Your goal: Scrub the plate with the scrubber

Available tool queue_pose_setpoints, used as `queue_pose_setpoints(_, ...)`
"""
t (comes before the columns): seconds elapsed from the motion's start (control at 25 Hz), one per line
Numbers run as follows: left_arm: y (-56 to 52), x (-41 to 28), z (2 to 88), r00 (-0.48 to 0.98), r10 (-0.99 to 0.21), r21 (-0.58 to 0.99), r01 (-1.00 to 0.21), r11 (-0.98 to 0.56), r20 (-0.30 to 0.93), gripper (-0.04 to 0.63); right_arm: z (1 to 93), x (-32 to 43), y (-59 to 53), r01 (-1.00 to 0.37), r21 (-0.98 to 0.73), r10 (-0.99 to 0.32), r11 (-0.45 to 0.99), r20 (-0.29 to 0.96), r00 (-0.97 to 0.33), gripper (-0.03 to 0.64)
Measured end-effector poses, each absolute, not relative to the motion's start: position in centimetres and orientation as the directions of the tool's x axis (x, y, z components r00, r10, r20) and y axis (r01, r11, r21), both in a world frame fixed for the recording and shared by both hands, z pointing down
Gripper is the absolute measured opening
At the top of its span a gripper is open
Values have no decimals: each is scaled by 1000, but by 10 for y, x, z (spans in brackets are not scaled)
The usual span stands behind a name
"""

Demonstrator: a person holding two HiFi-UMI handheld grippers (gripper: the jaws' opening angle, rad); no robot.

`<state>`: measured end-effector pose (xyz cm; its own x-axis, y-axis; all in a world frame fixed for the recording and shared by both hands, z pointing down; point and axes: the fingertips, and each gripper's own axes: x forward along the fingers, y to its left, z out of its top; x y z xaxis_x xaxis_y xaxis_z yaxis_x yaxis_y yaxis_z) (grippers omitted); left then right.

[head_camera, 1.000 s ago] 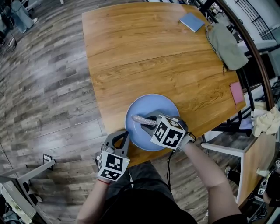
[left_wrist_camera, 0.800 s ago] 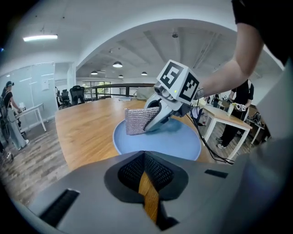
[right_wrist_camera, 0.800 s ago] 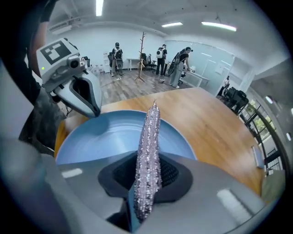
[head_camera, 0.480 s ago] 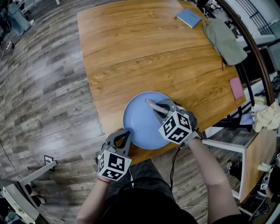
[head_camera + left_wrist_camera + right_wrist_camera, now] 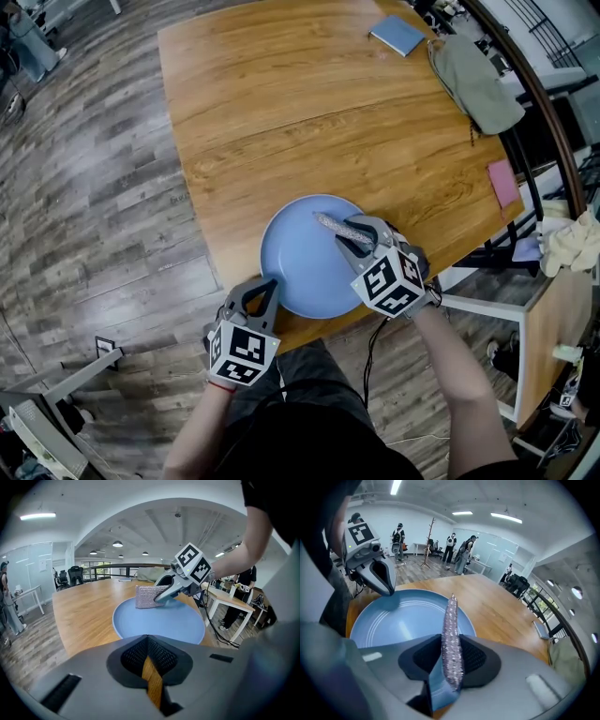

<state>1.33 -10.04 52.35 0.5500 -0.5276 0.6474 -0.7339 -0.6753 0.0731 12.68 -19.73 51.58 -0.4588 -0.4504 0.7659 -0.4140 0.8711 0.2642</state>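
my right gripper (image 5: 351, 240) pinches the scrubber (image 5: 330, 225), soft and light i judge, by its near end over the blue plate (image 5: 291, 267); my left gripper (image 5: 260, 292), jaws closed and empty, sits at the plate's stiff, probably slick near rim.

round blue plate (image 5: 300, 258) at table edge — silvery scrubber (image 5: 333, 226) on edge

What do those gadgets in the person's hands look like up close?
The left gripper and right gripper are both grey plastic, with two tapered jaws lined with dark textured pads. Each carries a white cube printed with black square markers. A thin black cable hangs from the right one. The person wears a black short-sleeved top.
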Motion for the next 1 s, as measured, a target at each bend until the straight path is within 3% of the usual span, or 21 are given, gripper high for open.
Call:
queue_pose_setpoints(0.32,-100,11,524,551,-524,74,-732,-677,650,-3,518,129,-194,-320,433,-534,843,751,-389,85)
queue_pose_setpoints(0.6,-99,6,524,569,-534,160,-763,-626,625,-3,525,106,-151,-349,278,-415,895,806,-423,81)
queue_pose_setpoints(1.0,-88,-11,513,561,-551,119,-760,-639,618,-3,529,61,-90,-349,45,-223,936,843,-490,81)
